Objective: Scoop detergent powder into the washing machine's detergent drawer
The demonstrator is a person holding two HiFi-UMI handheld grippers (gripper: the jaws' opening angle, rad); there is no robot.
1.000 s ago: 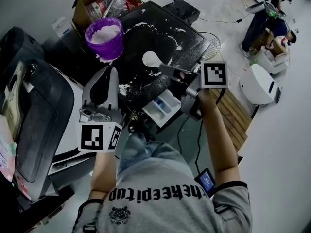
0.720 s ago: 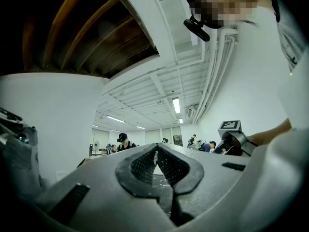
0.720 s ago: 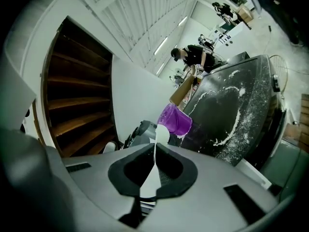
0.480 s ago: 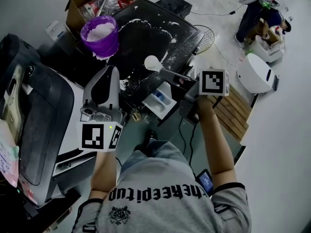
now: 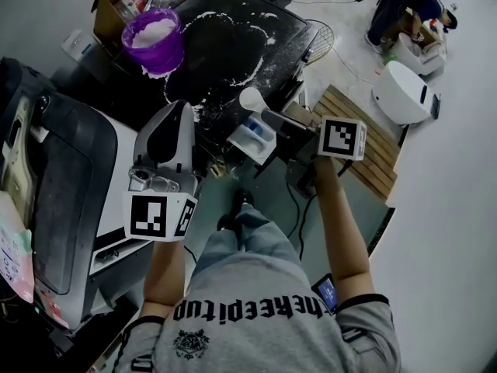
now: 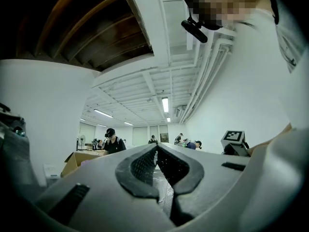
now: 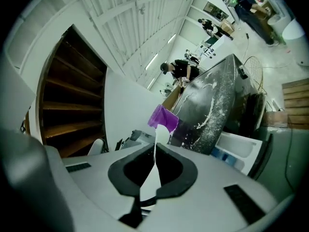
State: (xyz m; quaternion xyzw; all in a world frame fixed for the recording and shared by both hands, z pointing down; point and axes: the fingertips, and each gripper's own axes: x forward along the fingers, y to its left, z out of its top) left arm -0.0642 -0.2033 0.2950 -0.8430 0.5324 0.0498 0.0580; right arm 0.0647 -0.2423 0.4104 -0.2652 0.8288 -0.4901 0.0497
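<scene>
While the right gripper (image 7: 153,174) clamps the scoop (image 5: 252,98) by its handle, the bowl hangs right by the open drawer (image 5: 253,141), so I'd say we're at the dumping step. Next up: line it over a compartment and tip slowly. The left gripper (image 6: 156,151) is pinched together on nothing.

The left gripper (image 6: 157,148) fills the lower frame, its fingers (image 6: 140,170) closed tip to tip with nothing between them. Beyond, at lower left, stand a cardboard box (image 6: 77,159) and a person in a cap (image 6: 111,140). At right sits a marker cube (image 6: 233,139). Strip lights (image 6: 165,104) run along the white ceiling (image 6: 145,76).
</scene>
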